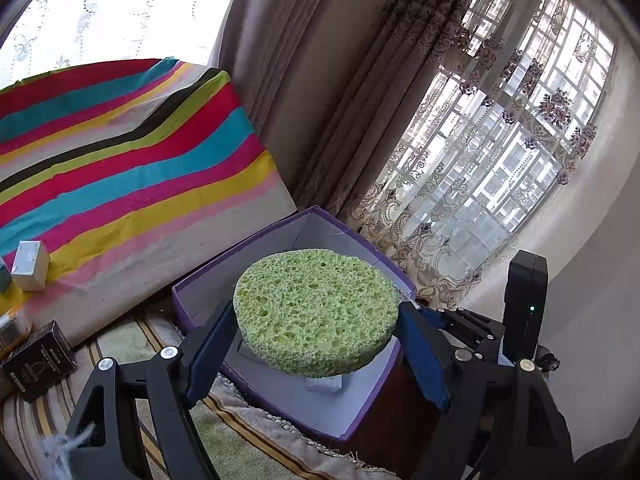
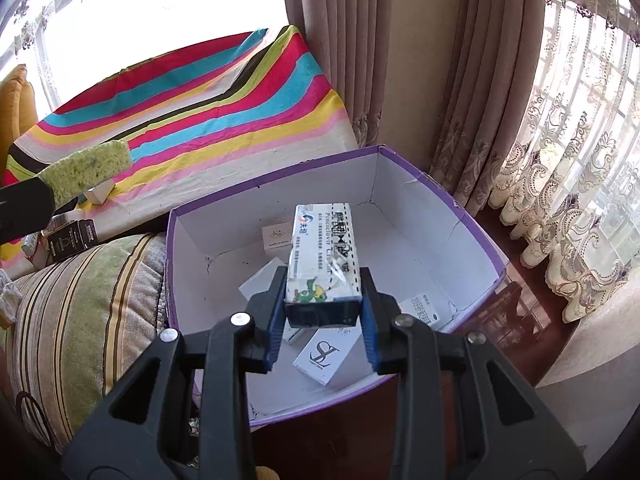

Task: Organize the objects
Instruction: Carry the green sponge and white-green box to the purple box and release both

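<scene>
My left gripper is shut on a round green sponge and holds it above the near part of a purple box with a white inside. The sponge also shows at the left of the right wrist view. My right gripper is shut on a white and blue medicine carton and holds it above the inside of the purple box. Several small white cartons lie on the box floor.
A striped cloth covers a surface behind the box. A white carton and a black carton lie at its left. A striped cushion lies left of the box. Curtains and a lace-curtained window stand behind and right.
</scene>
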